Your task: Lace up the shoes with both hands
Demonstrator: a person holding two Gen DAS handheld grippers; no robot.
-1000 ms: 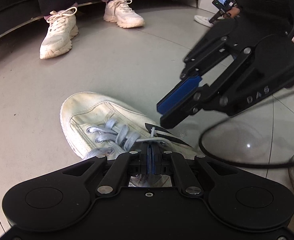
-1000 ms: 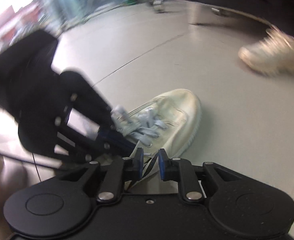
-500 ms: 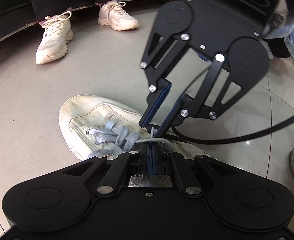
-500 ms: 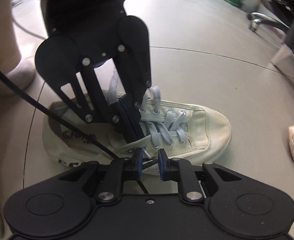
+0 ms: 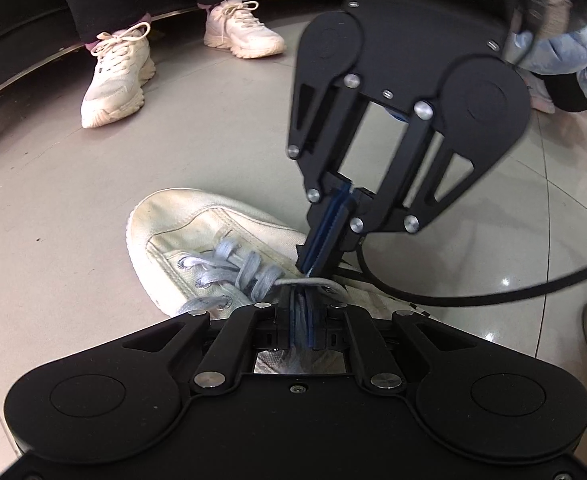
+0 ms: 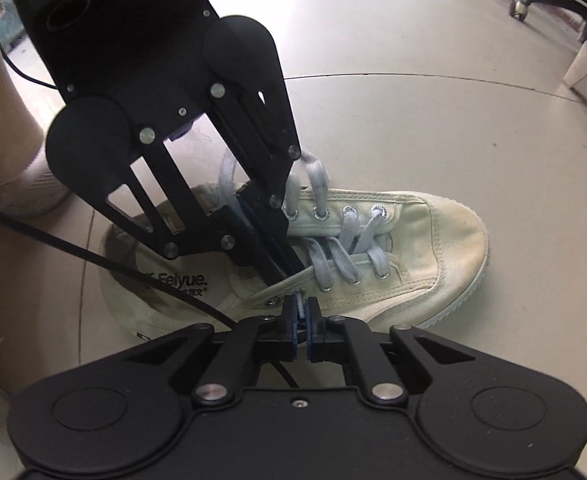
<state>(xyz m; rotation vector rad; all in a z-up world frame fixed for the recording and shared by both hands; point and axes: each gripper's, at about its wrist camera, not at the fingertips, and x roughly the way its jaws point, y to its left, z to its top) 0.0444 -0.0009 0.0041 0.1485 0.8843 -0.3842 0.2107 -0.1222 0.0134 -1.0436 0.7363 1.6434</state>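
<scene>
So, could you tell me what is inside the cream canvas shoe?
The insole of the shoe shows, printed Feijyue; no foot there. The left gripper and a black cable cover the rest.

The left hand-held gripper point(image 6: 289, 270) hides the shoe's point(image 6: 413, 248) tongue and upper eyelets; the lace point(image 5: 299, 316) end vanishes between closed fingers; seated legs are cropped above

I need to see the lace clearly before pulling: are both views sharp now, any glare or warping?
Left wrist view: sharp on the shoe and lace, small glare spots on the floor, edges bent by the fisheye. Right wrist view: sharp on the lace, left side washed out, far corner soft.
</scene>
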